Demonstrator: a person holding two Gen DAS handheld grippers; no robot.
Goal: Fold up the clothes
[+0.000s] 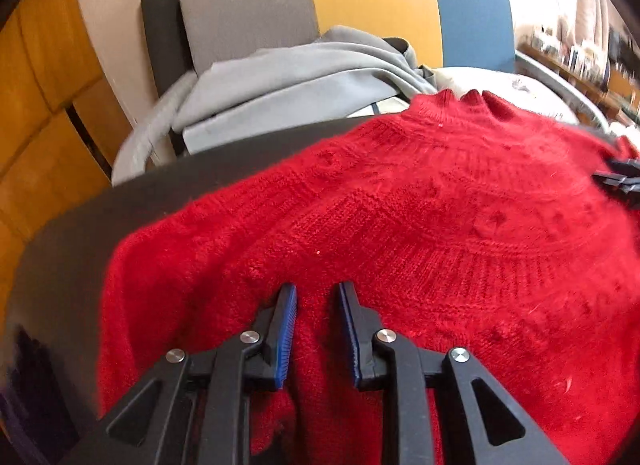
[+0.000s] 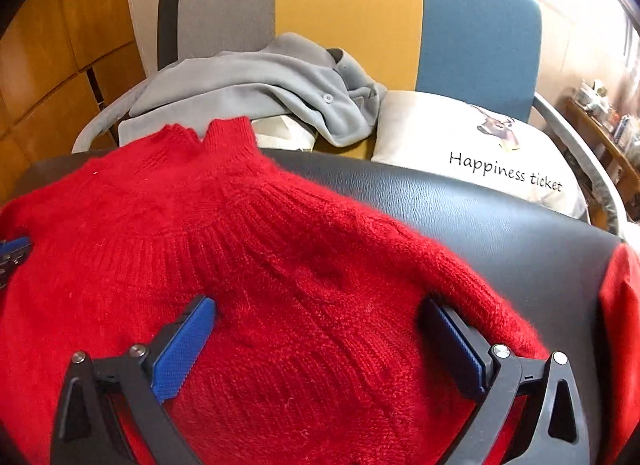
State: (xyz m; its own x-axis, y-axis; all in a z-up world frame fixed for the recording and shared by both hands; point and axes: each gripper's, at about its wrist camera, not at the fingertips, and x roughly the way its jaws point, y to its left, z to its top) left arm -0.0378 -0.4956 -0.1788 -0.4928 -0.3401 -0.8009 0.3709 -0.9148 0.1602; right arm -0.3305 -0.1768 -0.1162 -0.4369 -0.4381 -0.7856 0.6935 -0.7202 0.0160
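A fluffy red knitted sweater (image 1: pixel 400 225) lies spread on a black leather surface (image 1: pixel 72 233), its collar (image 2: pixel 208 133) pointing away from me. My left gripper (image 1: pixel 318 293) sits low on the sweater's left part, its blue-padded fingers (image 1: pixel 286 329) drawn close together with a ridge of red knit pinched between them. My right gripper (image 2: pixel 319 302) stands wide open over the sweater (image 2: pixel 280 265), one pad on either side of the right shoulder area. Each gripper shows at the edge of the other's view: the right gripper (image 1: pixel 620 179) and the left gripper (image 2: pixel 12 251).
Behind the black surface (image 2: pixel 500 217) stands a seat with grey, yellow and blue back panels (image 2: pixel 348 5). It holds a crumpled grey garment (image 2: pixel 260 81) and a white cushion (image 2: pixel 480 145) printed "Happiness ticket". Wooden cabinets (image 1: pixel 36 105) are at left, shelves (image 2: pixel 608 125) at right. More red fabric (image 2: pixel 620 325) hangs at the right edge.
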